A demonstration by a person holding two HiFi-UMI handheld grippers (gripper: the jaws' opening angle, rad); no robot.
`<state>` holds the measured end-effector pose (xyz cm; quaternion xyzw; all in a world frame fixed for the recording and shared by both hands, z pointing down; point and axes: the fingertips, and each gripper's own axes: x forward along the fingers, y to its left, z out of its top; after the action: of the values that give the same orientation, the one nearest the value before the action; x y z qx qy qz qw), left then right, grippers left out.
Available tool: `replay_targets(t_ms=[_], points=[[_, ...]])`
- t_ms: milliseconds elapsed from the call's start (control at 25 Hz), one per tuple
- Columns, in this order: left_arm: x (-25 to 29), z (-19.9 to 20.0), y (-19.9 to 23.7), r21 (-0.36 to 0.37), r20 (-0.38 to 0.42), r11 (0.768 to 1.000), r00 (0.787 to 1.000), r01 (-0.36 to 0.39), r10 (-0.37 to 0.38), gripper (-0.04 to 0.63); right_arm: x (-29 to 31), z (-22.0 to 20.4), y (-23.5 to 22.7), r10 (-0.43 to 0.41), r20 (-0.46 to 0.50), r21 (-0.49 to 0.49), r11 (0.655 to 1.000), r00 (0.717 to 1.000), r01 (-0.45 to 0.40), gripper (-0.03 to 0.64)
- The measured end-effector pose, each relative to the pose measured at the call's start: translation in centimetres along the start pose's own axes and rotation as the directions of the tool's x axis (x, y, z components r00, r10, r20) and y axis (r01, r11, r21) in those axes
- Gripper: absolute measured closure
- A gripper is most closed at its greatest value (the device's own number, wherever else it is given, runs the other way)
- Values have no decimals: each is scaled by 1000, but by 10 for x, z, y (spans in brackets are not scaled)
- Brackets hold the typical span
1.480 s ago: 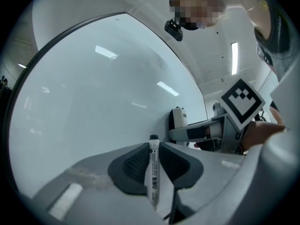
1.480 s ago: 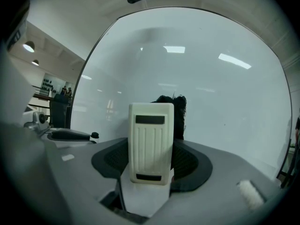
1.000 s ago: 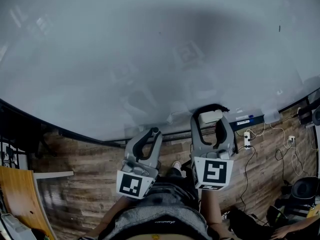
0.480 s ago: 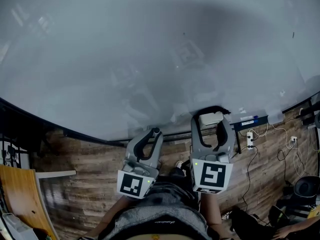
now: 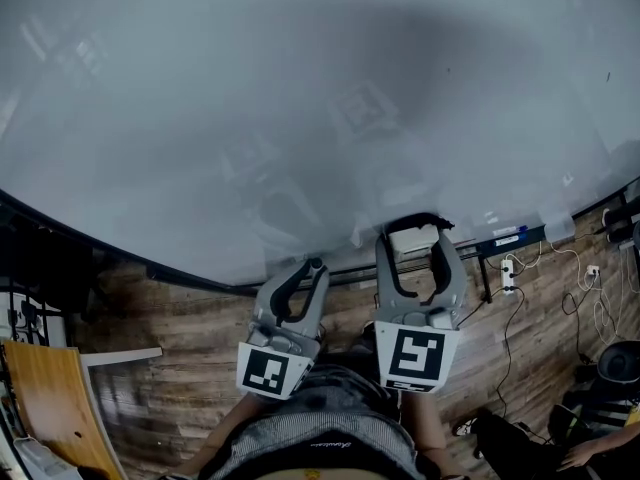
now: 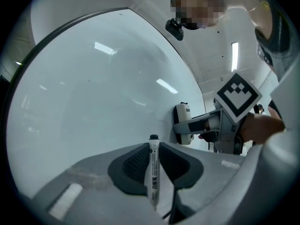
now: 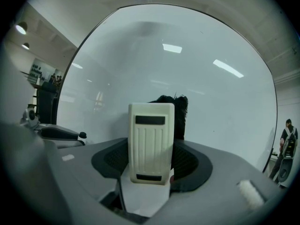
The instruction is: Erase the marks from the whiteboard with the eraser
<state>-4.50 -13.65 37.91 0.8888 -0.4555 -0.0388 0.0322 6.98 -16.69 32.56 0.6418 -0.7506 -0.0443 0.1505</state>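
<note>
From the head view, the whiteboard (image 5: 200,118) filled the upper part of the frame and looked almost clean. Only a couple of small dark marks (image 5: 447,70) showed toward its upper right. The right gripper (image 5: 418,230) was held low, by the board's bottom edge, with the pale eraser (image 5: 412,238) between its jaws. The left gripper (image 5: 305,273) sat just beside it, a little lower, above the wooden floor (image 5: 180,368).

In the left gripper view, the jaws were closed on a whiteboard marker (image 6: 153,172), which stood upright between the dark pads (image 6: 136,165) with its capped end toward the board. Off to the right, the eraser was seen side-on against the glossy surface. It may have been touching the board, but the reflection made that hard to settle.

In the right gripper view, the jaws were clamped on the eraser's cream plastic back, with its black felt (the working face) on the right side. The board ahead was bare apart from reflected ceiling lights.

By my reading, the job was mostly done. What was left were those few specks high on the right, well apart from where the eraser was, so it would have to travel up and across to reach them.
</note>
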Motion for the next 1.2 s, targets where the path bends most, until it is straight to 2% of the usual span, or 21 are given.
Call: replay_targets(t_ms=[160, 480, 720, 920, 1200], points=[[-2, 0, 0, 4, -5, 1000, 1000, 0, 0, 517, 0, 2, 11, 12, 5, -21, 1000, 1000, -12, 359], [-26, -2, 22, 2, -13, 1000, 1000, -7, 7, 517, 0, 10, 71, 83, 21, -55, 995, 996, -82, 357], [-28, -1, 20, 2, -7, 1000, 1000, -5, 5, 517, -2, 16, 77, 144, 66, -41, 989, 987, -142, 357], [-20, 1, 7, -5, -4, 1000, 1000, -9, 9, 517, -7, 23, 66, 193, 111, -33, 981, 975, -190, 357], [4, 7, -20, -10, 18, 1000, 1000, -25, 25, 517, -10, 21, 11, 165, 139, 20, 985, 976, -170, 357]])
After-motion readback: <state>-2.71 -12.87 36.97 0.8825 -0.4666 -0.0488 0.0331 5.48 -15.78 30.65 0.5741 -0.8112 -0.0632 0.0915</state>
